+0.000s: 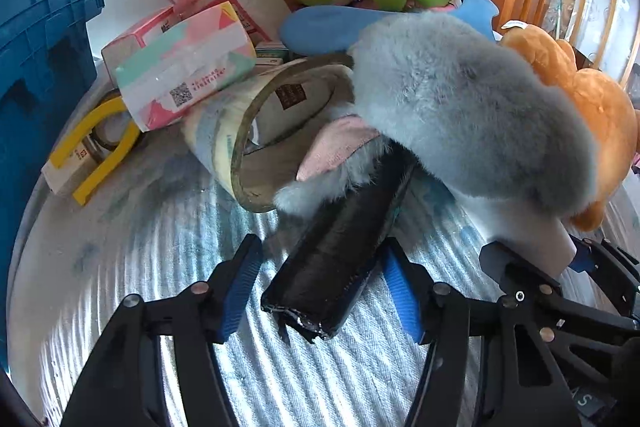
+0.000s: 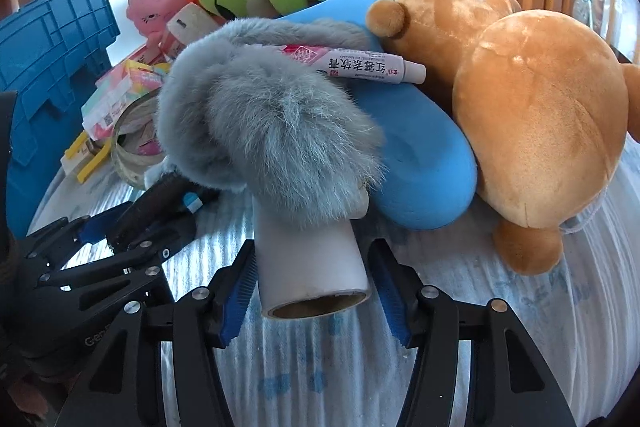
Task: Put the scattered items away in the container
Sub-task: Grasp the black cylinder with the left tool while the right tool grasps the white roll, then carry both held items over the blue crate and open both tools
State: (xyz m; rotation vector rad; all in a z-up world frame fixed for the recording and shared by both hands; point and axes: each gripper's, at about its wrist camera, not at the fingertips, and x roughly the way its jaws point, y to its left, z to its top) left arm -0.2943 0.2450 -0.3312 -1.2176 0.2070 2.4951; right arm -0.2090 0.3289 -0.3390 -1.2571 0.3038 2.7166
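Nearly everything remains heaped at frame centre, outside the blue crate (image 1: 44, 39) at upper left (contents unseen). Left gripper (image 1: 320, 291) brackets the black roll (image 1: 344, 251), right gripper (image 2: 316, 291) the white tube (image 2: 312, 267); neither visibly clamped.

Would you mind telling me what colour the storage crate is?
The crate is blue, clearest in the left wrist view.
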